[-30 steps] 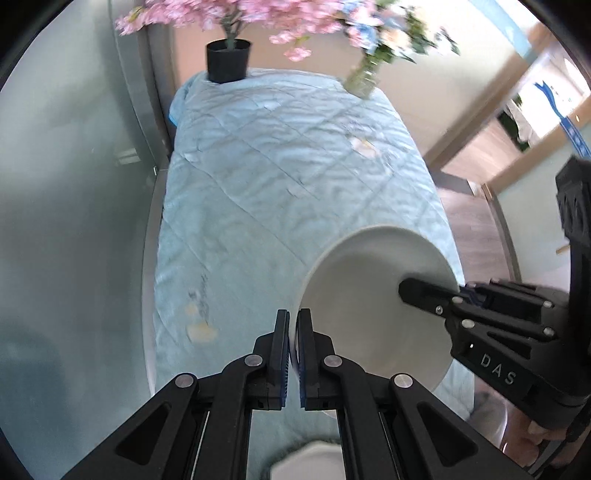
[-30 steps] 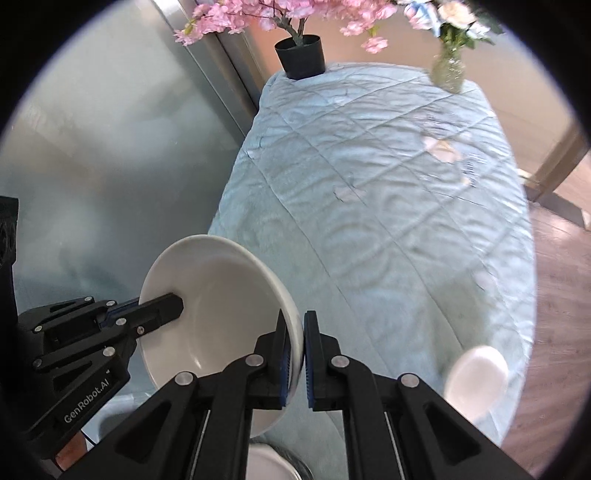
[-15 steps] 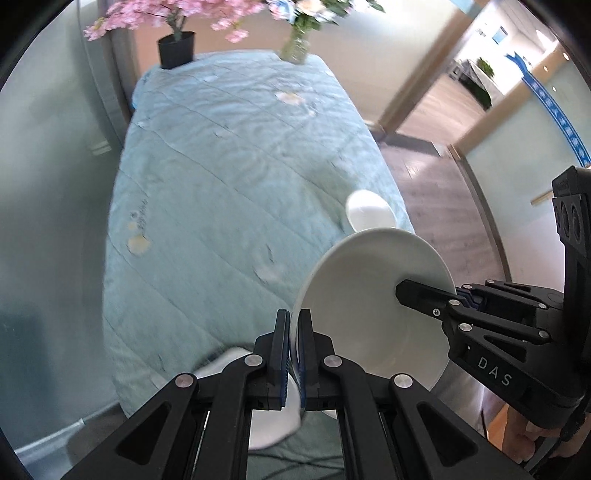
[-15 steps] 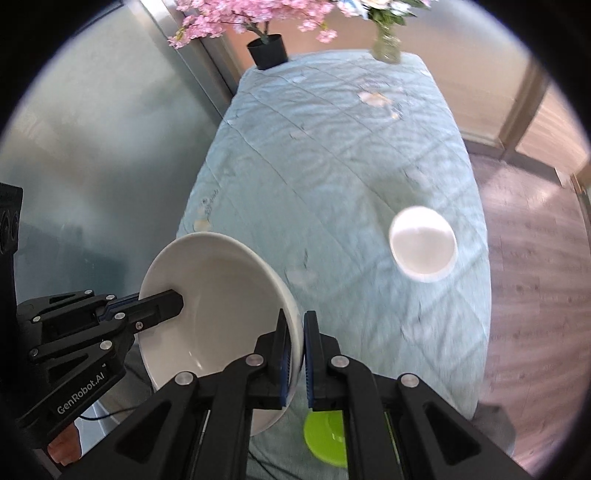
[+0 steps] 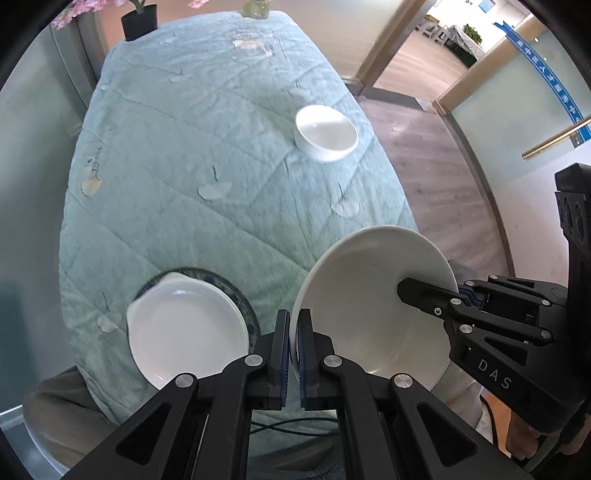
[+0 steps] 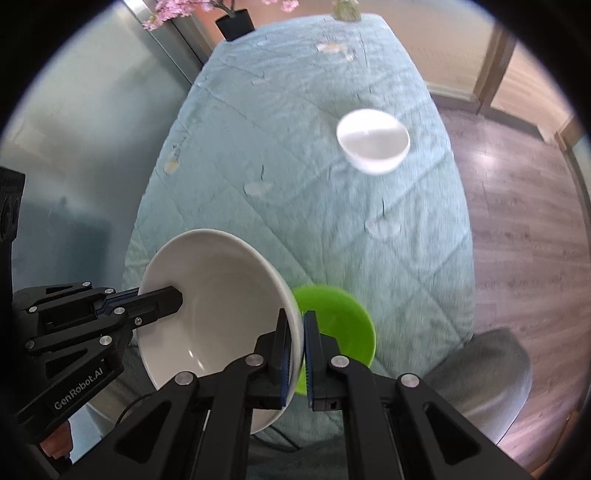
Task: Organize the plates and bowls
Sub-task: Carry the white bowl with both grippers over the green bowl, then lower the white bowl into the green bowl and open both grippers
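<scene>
Both grippers hold one large white bowl (image 5: 373,306) by opposite rims, tilted, above the near end of the table. My left gripper (image 5: 293,354) is shut on its left rim; my right gripper (image 6: 295,354) is shut on its right rim, and the bowl also shows in the right wrist view (image 6: 214,302). A white dish (image 5: 184,332) lies on a blue-patterned plate (image 5: 242,295) at the near left. A green bowl (image 6: 340,325) sits at the near right. A small white bowl (image 5: 327,133) stands farther out, also in the right wrist view (image 6: 373,142).
The table carries a light blue quilted cloth (image 5: 184,147). A black flower pot (image 5: 138,22) and a glass vase (image 5: 255,9) stand at the far end. A glass wall runs along the left; wooden floor (image 5: 436,177) lies right. A grey chair (image 6: 480,373) is near right.
Both grippers, still holding the large bowl, have pulled back toward the near end of the table. The dish, the patterned plate and the green bowl have come into view.
</scene>
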Demonstrator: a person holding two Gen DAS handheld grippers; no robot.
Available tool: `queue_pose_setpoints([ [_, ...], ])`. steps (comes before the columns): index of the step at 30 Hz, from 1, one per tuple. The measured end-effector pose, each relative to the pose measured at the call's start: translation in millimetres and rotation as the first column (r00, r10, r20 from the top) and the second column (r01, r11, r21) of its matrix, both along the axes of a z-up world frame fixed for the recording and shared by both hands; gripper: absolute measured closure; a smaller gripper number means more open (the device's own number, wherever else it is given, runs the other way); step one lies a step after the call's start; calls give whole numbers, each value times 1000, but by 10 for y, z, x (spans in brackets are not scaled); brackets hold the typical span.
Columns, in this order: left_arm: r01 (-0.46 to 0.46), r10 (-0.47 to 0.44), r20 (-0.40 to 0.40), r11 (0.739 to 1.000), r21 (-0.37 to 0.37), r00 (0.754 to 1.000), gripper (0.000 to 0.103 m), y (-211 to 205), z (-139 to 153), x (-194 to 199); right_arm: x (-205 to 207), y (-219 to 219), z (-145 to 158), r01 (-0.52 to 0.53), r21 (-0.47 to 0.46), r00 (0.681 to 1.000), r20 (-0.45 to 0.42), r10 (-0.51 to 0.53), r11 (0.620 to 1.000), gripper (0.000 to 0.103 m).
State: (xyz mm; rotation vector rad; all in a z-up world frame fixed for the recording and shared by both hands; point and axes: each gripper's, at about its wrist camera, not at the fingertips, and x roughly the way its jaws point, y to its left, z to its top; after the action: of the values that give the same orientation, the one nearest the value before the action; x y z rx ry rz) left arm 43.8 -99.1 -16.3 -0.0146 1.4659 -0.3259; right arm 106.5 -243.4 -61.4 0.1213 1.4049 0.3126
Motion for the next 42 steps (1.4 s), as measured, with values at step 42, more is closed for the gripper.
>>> queue_pose_setpoints([
  [42, 10, -12, -111, 1000, -14, 994, 100, -312, -1364, 19, -195, -361, -1179, 188, -65, 966, -167, -197, 980, 96],
])
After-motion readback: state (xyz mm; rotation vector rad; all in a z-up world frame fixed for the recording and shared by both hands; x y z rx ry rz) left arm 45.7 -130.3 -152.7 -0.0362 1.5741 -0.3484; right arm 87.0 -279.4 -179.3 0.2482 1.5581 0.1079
